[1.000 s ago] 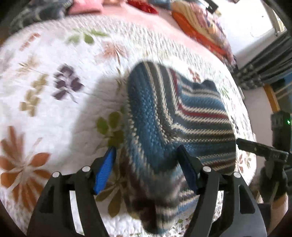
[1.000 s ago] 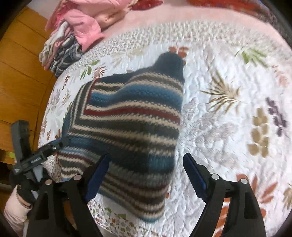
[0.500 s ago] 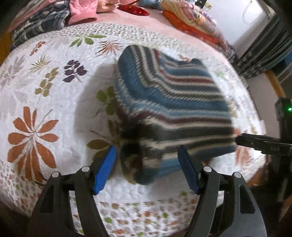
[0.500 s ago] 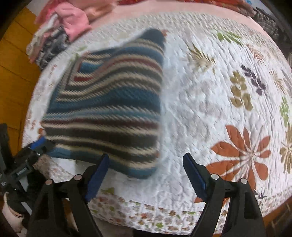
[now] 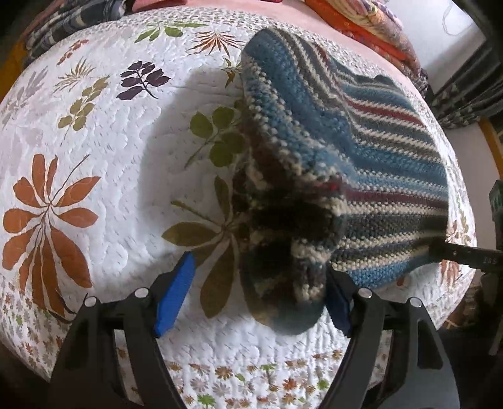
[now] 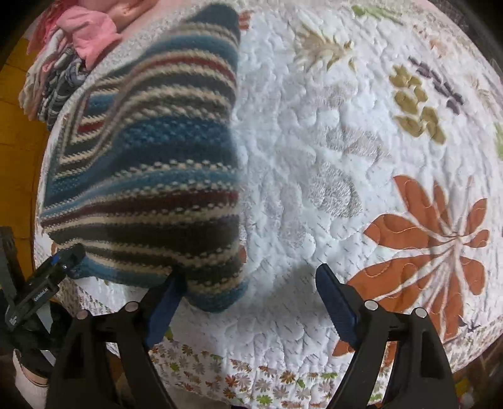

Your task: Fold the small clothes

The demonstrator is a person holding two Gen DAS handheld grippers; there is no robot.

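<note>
A knitted sweater [image 5: 361, 157] with blue, cream, dark and red stripes lies on the white floral quilt [image 5: 110, 157]. Its near end is bunched and blurred between the pads of my left gripper [image 5: 256, 297], which is open, and it reaches the right pad. In the right wrist view the sweater [image 6: 151, 157] fills the left side. Its near corner overlaps the left pad of my right gripper [image 6: 250, 305], also open. Each gripper's tip shows in the other's view, at the sweater's near edge: the right one [image 5: 456, 251] and the left one [image 6: 63, 261].
A pile of pink and plaid clothes [image 6: 78, 47] sits at the far side of the bed. Orange striped bedding [image 5: 361, 22] lies at the back right. The quilt's flowered border [image 6: 251, 377] runs just below the grippers. Wooden floor [image 6: 19, 151] is on the left.
The sweater has shifted and its near end has bunched up between the left gripper's fingers. Both cameras have moved closer to it. Both grippers have stayed open.
</note>
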